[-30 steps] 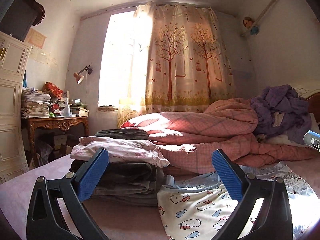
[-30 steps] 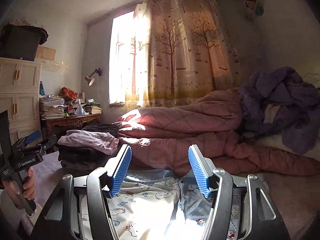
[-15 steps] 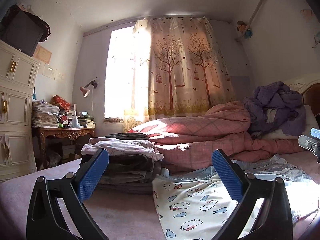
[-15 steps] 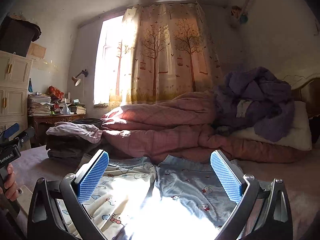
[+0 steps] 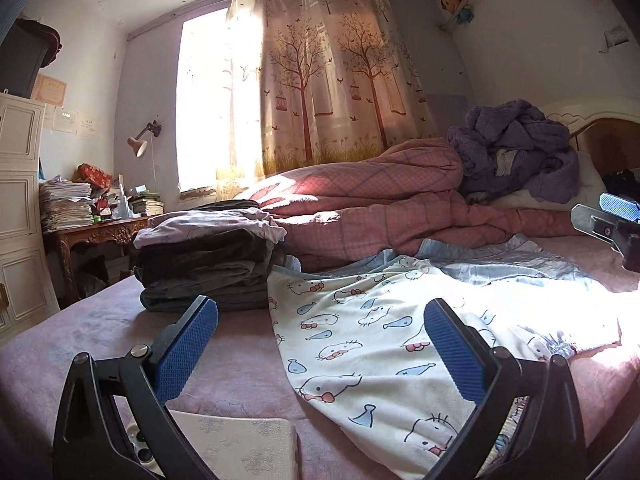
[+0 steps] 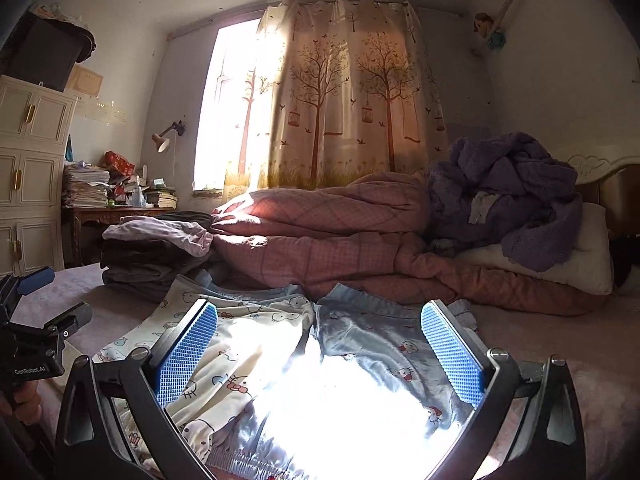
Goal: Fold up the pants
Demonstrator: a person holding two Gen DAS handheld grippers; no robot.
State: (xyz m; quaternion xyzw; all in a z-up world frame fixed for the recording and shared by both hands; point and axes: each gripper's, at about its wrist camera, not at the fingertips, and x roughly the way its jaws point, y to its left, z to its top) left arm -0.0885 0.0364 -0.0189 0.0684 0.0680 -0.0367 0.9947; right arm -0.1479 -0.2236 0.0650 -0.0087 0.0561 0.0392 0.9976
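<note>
Pants [image 6: 280, 344] lie flat on the bed beneath both nearly level, spread-wide grippers, left gripper [image 5: 320, 360] and right gripper [image 6: 320, 360].

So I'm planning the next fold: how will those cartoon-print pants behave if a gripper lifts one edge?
The cartoon-print pants would probably drape limply: they lie flat and creased on the bed. They look thin, so likely light. The blue side's sheen hints it may slip between the pads of the right gripper, whose jaws have just been opening and hold nothing.

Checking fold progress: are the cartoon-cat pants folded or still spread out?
Spread out. The cartoon-cat pants lie flat on the bed, cream and blue legs side by side, no fold visible.
</note>
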